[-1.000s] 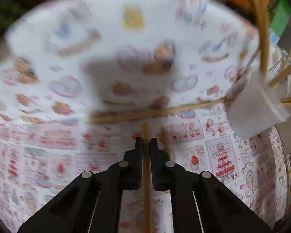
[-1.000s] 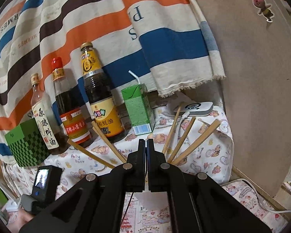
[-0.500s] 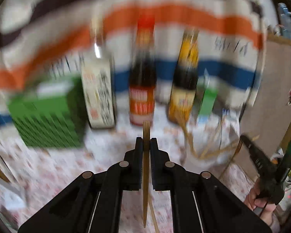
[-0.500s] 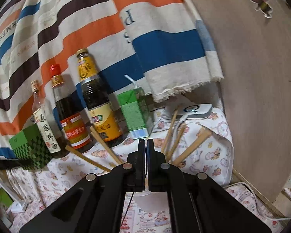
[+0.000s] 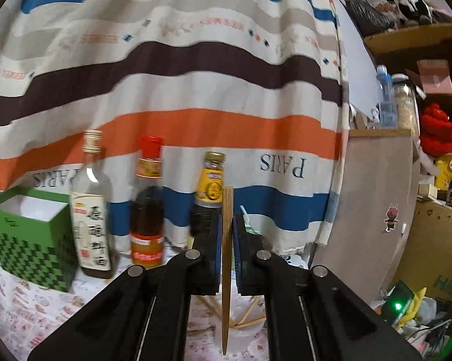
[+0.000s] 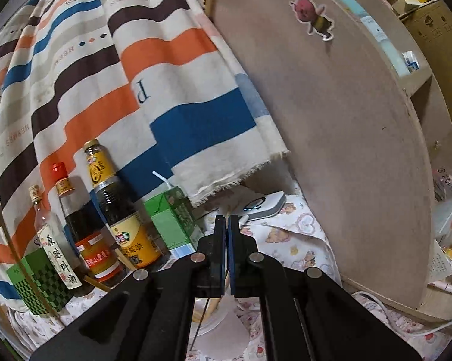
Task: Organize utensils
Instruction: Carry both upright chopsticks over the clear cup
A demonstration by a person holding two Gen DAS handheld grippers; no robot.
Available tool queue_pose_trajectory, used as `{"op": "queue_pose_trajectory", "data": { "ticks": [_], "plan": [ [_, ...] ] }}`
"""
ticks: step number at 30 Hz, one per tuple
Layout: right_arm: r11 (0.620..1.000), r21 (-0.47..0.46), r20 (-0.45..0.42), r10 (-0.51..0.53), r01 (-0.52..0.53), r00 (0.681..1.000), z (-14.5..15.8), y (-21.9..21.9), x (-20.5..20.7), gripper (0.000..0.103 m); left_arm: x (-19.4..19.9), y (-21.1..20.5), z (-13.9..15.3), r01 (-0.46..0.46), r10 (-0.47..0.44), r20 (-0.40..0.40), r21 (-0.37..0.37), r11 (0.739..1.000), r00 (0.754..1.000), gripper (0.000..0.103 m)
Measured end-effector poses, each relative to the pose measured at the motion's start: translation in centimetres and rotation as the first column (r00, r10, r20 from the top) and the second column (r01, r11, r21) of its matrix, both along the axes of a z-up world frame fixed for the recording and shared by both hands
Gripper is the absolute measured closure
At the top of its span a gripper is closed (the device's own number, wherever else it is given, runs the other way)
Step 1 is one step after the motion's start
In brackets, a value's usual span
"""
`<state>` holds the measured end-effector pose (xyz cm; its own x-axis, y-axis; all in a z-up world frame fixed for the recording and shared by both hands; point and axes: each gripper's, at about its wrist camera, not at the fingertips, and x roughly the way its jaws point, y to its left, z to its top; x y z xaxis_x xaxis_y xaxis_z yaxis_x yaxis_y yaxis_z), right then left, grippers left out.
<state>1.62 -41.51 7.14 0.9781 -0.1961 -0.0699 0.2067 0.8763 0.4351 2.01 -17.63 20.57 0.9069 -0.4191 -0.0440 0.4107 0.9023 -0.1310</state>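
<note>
Left claw (image 5: 226, 234) clamped on chopstick (image 5: 226, 258), long axis upright, tapered tip pointing down over the desk (image 5: 30, 316), blunt end above the fingers, right claw (image 6: 226, 234) closed together, nothing visibly gripped.

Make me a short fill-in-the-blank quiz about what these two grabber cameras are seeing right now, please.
1. The left gripper is clamped on a wooden ____.
2. The middle bottle of the three has a ____ cap.
3. The checkered box left of the bottles is ____ in color.
4. A white ____ sticks out of the green carton.

Missing words: chopstick; red; green; straw
</note>
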Motion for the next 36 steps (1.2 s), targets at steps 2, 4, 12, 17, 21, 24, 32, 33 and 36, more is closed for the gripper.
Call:
{"op": "queue_pose_trajectory", "data": {
  "ticks": [2,4,12,17,21,24,32,33,36],
  "plan": [
    [1.0,-0.014,-0.004,-0.004,0.004,1.0,0.0,0.1,0.1,0.101,0.7,-1.2,-0.3,0.015,-0.014,0.016,-0.013,1.0,1.0,0.097],
    [1.0,-0.016,-0.006,0.002,-0.002,1.0,-0.1,0.2,0.2,0.101,1.7,-2.3,-0.4,-0.013,0.014,0.033,-0.028,1.0,0.999,0.097],
    [0.999,-0.027,0.033,0.029,-0.028,0.999,1.4,0.2,-0.4,0.101,5.9,-3.4,-3.0,-0.045,0.045,-0.013,-0.068,0.997,0.999,0.097],
    [0.972,-0.16,-0.039,0.167,-0.171,0.985,6.2,1.0,3.3,0.101,6.7,-3.7,-4.7,-0.028,0.027,-0.019,-0.055,0.998,0.999,0.097],
    [0.955,-0.218,-0.054,0.193,-0.2,0.98,7.3,1.9,5.8,0.101,7.1,-4.8,-5.9,-0.023,0.023,-0.006,0.005,1.0,1.0,0.097],
    [0.936,-0.291,-0.09,0.18,-0.199,0.98,6.2,3.1,7.8,0.101,7.9,-5.1,-7.0,-0.018,0.019,-0.028,0.025,1.0,0.999,0.097],
    [0.891,-0.364,-0.236,0.193,-0.271,0.952,3.4,4.3,11.1,0.101,9.3,-4.5,-8.9,0.009,-0.007,-0.09,0.021,1.0,0.996,0.097],
    [0.885,-0.364,-0.257,0.204,-0.29,0.945,3.2,4.3,11.4,0.101,9.5,-4.4,-9.0,0.016,-0.015,-0.104,0.013,1.0,0.994,0.097],
    [0.868,-0.375,-0.298,0.219,-0.325,0.929,2.8,4.5,11.9,0.101,9.9,-4.4,-9.3,0.021,-0.019,-0.121,0.014,1.0,0.992,0.097]
  ]
}}
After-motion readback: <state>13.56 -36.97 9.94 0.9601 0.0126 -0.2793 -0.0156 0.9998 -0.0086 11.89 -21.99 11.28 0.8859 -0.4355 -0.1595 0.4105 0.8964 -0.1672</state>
